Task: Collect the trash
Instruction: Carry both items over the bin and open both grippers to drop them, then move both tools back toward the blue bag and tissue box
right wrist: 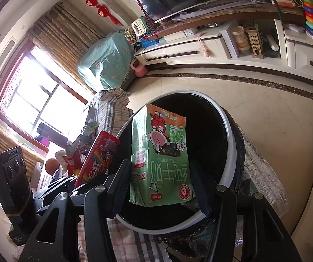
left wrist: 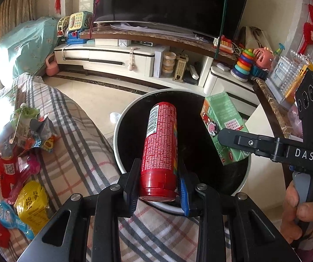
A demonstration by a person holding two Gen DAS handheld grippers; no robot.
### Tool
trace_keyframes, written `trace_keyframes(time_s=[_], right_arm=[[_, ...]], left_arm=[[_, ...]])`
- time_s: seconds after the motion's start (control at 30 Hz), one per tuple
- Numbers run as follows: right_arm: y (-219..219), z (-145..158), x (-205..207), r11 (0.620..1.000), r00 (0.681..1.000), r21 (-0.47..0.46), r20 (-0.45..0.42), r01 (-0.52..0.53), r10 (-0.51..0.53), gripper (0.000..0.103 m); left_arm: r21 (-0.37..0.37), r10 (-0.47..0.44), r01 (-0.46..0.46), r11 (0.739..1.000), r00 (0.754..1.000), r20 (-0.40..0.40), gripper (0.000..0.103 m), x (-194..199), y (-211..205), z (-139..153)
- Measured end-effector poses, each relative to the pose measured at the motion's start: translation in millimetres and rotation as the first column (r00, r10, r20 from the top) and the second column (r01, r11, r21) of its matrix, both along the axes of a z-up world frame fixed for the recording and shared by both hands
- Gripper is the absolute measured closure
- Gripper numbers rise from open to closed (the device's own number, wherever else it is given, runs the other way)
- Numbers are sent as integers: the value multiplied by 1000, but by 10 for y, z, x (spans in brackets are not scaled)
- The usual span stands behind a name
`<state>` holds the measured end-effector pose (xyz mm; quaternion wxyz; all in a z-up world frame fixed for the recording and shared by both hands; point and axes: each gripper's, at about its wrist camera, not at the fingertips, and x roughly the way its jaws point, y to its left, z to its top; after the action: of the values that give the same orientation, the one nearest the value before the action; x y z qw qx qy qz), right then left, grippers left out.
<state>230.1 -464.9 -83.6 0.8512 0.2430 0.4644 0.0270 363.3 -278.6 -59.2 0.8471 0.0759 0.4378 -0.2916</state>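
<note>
Together, two grippers hold one can (left wrist: 159,150) and one carton (right wrist: 160,163).

A red can (left wrist: 159,150) with white print, a green carton (right wrist: 159,163) with orange top, a black bin (left wrist: 241,174) rimmed white, a grey-and-red checked blanket (left wrist: 84,144).

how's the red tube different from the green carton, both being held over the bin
The red tube is a round cylinder; the green carton is a flat-sided box. The tube is in the left gripper, the carton in the right gripper. The tube shows a barcode, the carton a cartoon figure. Both hang above the black-lined bin.
</note>
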Motion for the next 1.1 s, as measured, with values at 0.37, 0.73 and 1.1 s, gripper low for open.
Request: trace_keyframes(time_s=[0.37, 0.73, 1.1], right_arm=[[-43, -53, 72, 1000, 1000, 5, -23, 7, -7, 48], [-101, -19, 87, 998, 999, 46, -33, 33, -32, 43], [305, 179, -197, 999, 999, 18, 41, -30, 30, 33]], left_arm=[[27, -3, 4, 1000, 1000, -11, 74, 105, -90, -73], [-17, 25, -25, 1000, 1000, -12, 57, 78, 21, 0], [-89, 193, -194, 977, 981, -20, 41, -546, 838, -25]])
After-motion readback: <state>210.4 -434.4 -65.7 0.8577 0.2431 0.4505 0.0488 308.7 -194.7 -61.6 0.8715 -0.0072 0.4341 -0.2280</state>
